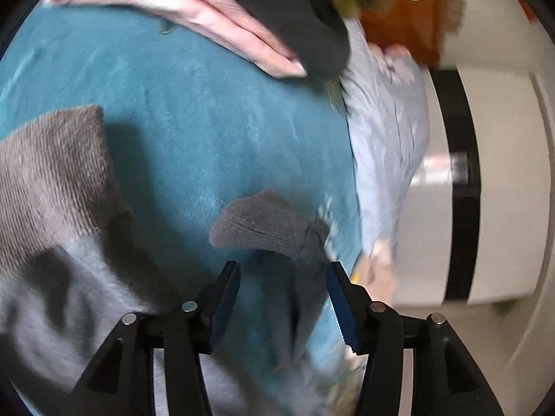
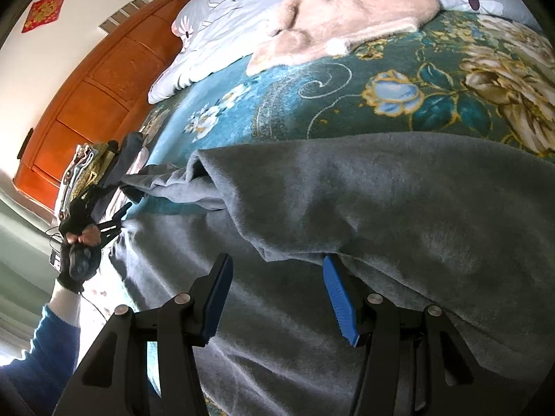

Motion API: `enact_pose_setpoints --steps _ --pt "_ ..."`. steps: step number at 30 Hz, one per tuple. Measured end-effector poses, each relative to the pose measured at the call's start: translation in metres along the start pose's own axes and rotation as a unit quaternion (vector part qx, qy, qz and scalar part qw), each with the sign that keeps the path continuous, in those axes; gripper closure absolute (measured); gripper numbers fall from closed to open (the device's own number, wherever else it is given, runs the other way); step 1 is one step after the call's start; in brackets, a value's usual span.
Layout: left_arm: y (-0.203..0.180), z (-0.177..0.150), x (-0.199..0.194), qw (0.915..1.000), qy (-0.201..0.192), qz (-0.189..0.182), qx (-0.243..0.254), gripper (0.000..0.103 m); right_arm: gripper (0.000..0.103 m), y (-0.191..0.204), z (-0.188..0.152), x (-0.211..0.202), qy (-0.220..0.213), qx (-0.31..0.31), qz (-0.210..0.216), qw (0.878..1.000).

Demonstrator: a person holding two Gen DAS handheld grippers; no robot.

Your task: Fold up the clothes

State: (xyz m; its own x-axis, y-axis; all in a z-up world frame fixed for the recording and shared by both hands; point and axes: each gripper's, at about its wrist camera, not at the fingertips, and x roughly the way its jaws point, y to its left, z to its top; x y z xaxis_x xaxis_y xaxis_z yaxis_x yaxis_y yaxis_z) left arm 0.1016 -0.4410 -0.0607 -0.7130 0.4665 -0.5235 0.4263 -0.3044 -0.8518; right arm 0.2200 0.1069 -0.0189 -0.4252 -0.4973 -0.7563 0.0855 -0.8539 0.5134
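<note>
A grey sweatshirt (image 2: 364,208) lies spread over a teal floral bedspread (image 2: 312,104), its body folded over so a thick edge runs across the middle of the right wrist view. The right gripper (image 2: 277,294) hovers over this garment with its jaws parted; the grey fabric lies under and between the blue pads, and the folded edge comes down just to the tip of the right-hand pad, but neither pad presses on cloth.

In the left wrist view, which is blurred, the left gripper (image 1: 282,298) is also released, jaws apart. A narrow grey strip of the sweatshirt (image 1: 270,228), apparently a sleeve, lies on the bedspread (image 1: 208,121) just ahead of the fingertips and trails back between them without being pinched. A ribbed grey cuff or hem (image 1: 52,166) sits to the left.

From the right wrist camera, the person's gloved left hand (image 2: 79,242) holds that gripper at the sweatshirt's far left side. A peach garment (image 2: 347,17) lies well apart, near the pillows.
</note>
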Motion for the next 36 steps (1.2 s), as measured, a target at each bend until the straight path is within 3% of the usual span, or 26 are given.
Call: enact_pose_setpoints --steps 3,6,10,13,17,19,23,27,30,33,34,36 --pt "-0.008 -0.003 0.003 0.9999 -0.016 0.002 0.005 0.047 0.047 0.009 0.004 -0.004 -0.007 -0.027 -0.014 1.0" --pt "-0.014 -0.001 0.015 0.9993 -0.008 0.037 0.008 0.047 0.047 0.031 0.016 0.001 -0.011 -0.08 -0.037 0.996" --pt "-0.018 0.006 0.025 0.9982 -0.014 0.057 0.006 0.049 0.047 0.075 0.036 0.023 -0.019 -0.171 -0.092 0.981" --pt "-0.022 0.014 0.028 0.9981 -0.009 0.06 0.003 0.049 0.047 0.095 0.05 0.047 -0.015 -0.219 -0.103 0.97" --pt "-0.017 0.026 0.029 0.9967 -0.001 0.08 -0.011 0.062 0.049 0.107 0.064 0.072 -0.012 -0.25 -0.141 0.958" --pt "-0.01 0.03 0.025 0.9964 -0.002 0.084 -0.012 0.07 0.059 0.109 0.068 0.082 -0.004 -0.26 -0.155 0.953" --pt "-0.008 0.03 0.025 0.9954 -0.003 0.096 -0.003 0.079 0.096 0.11 0.071 0.098 0.019 -0.278 -0.185 0.943" --pt "-0.028 0.031 0.028 0.9943 0.0 0.099 0.039 0.081 0.1 0.11 0.077 0.103 0.021 -0.292 -0.211 0.933" --pt "-0.079 0.029 0.031 0.992 0.017 0.076 0.1 0.082 0.101 0.11 0.103 0.081 -0.037 -0.278 -0.243 0.929" --pt "-0.142 0.023 0.011 0.9859 0.005 -0.014 0.167 0.082 0.101 0.114 0.124 0.037 -0.114 -0.255 -0.253 0.926" --pt "-0.161 0.021 -0.001 0.9803 -0.006 -0.041 0.193 0.082 0.101 0.12 0.125 0.02 -0.142 -0.257 -0.254 0.921" --pt "-0.172 0.02 -0.015 0.9729 -0.024 -0.044 0.226 0.082 0.101 0.135 0.114 -0.012 -0.198 -0.28 -0.254 0.904"
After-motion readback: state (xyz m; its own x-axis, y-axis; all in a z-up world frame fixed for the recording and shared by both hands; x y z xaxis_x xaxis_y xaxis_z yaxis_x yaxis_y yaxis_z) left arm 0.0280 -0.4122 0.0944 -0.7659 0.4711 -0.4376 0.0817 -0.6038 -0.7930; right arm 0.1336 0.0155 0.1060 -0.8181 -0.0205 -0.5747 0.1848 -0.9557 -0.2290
